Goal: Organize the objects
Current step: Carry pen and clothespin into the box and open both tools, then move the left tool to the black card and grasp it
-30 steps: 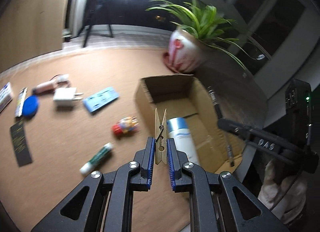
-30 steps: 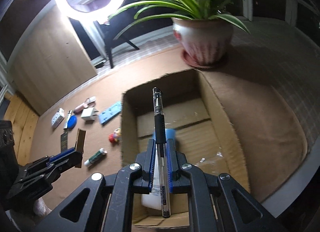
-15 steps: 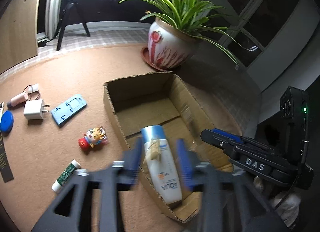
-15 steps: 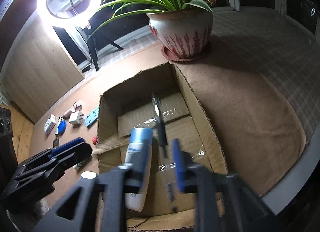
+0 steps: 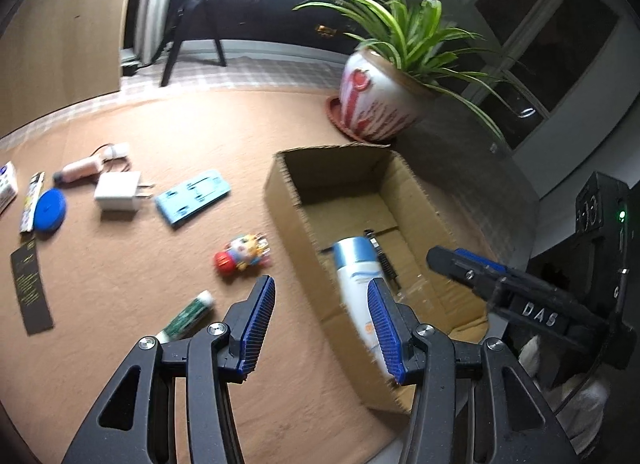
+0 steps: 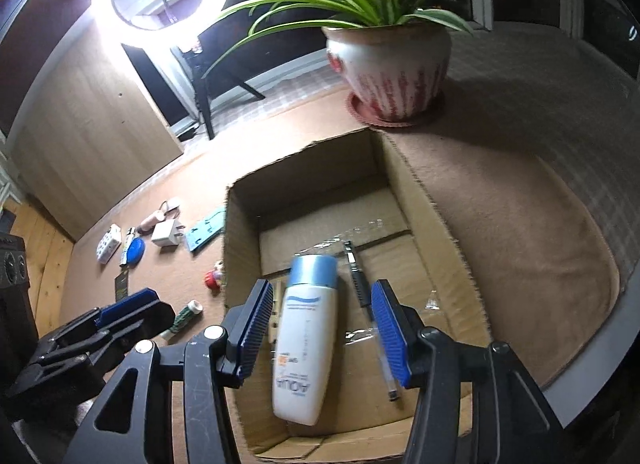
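Note:
An open cardboard box (image 5: 288, 200) (image 6: 240, 232) stands on the tan mat. Inside lie a white bottle with a blue cap (image 6: 308, 328) (image 5: 352, 264), a black pen (image 6: 362, 288) (image 5: 382, 252) to its right and a wooden clothespin (image 6: 276, 312) against its left side. My right gripper (image 6: 322, 292) hovers over the box, its jaws opening with nothing pressed between the pads. Over the box's near left wall, my left gripper (image 5: 322, 292) is open and holds nothing. Each gripper also shows in the other's view: the right gripper (image 5: 460, 260) and the left gripper (image 6: 136, 304).
Left of the box lie a small toy figure (image 5: 242, 254), a green glue stick (image 5: 188, 316), a blue flat holder (image 5: 192, 200), a white charger (image 5: 118, 196), a blue disc (image 5: 50, 210) and a black card (image 5: 30, 288). A potted plant (image 5: 376, 100) stands behind the box.
Both grippers have opened. The clothespin left the left gripper and the pen left the right; both now lie in the box beside the bottle. The left view has swung back left.

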A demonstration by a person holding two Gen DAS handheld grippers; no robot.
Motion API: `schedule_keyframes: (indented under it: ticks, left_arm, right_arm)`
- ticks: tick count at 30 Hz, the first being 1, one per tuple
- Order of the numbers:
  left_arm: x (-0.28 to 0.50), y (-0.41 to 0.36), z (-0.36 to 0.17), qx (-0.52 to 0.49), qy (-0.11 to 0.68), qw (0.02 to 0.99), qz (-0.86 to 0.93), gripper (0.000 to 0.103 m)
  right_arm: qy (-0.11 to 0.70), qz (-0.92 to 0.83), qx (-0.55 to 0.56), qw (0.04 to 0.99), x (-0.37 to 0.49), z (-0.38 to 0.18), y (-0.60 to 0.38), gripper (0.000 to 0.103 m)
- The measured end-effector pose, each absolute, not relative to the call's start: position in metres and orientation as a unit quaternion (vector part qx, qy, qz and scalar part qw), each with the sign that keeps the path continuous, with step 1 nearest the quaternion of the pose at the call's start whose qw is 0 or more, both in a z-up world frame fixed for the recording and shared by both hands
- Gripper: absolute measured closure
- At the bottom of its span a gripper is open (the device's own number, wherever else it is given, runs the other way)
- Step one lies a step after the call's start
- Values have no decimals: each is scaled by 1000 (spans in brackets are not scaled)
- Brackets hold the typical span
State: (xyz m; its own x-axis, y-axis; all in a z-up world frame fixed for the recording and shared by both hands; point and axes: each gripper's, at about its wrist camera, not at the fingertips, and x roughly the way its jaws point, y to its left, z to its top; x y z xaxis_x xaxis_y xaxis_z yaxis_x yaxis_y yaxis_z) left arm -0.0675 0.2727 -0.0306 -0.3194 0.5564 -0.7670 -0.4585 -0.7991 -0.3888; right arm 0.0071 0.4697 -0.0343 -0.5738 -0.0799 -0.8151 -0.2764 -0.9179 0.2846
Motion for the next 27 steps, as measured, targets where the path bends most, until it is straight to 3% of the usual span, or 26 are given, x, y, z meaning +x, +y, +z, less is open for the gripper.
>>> schedule_keyframes:
  ticks: [14, 27]
  left_arm:
    - [-79, 164, -62, -524, -71, 199, 825, 49]
    - [-146, 70, -100, -566, -92, 56, 817, 44]
  right_arm:
    - [192, 863, -468, -8, -15, -32, 413, 52]
    - [197, 858, -474, -22, -15, -37, 399, 50]
